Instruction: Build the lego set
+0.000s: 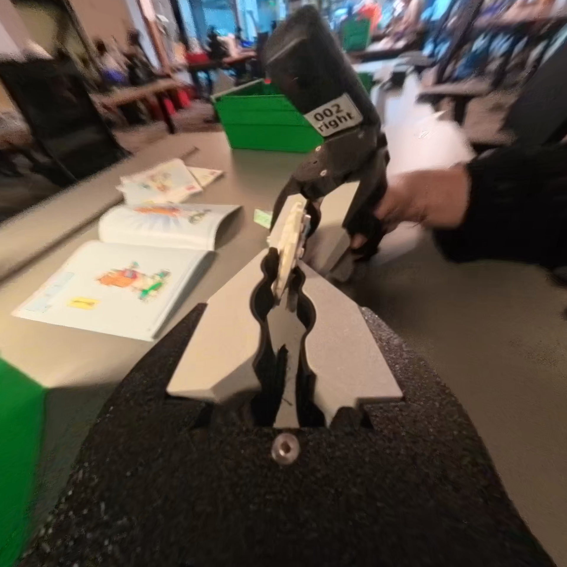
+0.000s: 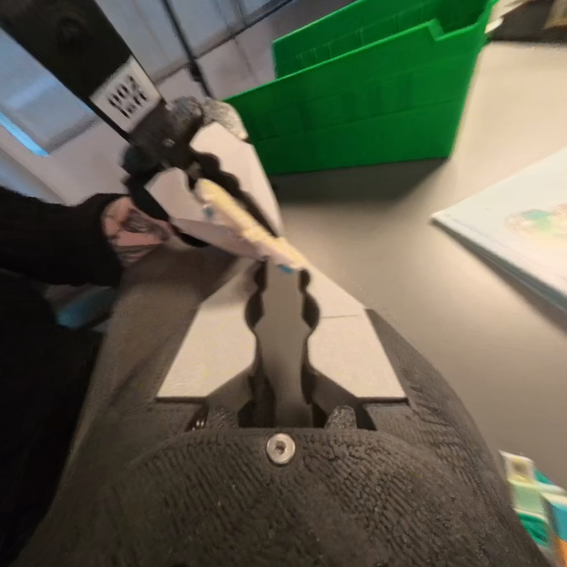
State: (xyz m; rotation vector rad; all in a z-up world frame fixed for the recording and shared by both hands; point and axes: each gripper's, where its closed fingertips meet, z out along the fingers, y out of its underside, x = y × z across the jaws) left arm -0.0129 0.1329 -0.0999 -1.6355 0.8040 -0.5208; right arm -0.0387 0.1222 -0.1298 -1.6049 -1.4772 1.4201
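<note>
Grey worktop [image 1: 429,352] carries open booklets [image 1: 116,288] at nine o'clock and a green bin [image 1: 264,122] at twelve, while both grippers' fingers, left [image 1: 283,276] and right [image 2: 282,273], pinch a cream plate piece [image 1: 290,242] at centre, best kept aligned and squeezed evenly.

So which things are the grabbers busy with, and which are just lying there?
Being handled:
- cream flat brick piece
- left gripper, clamped on one end of it
- right gripper, fingertips around its other end

Just lying about on the grey table:
- open picture booklet
- second booklet
- loose leaflets
- green bin
- small green bit
</note>
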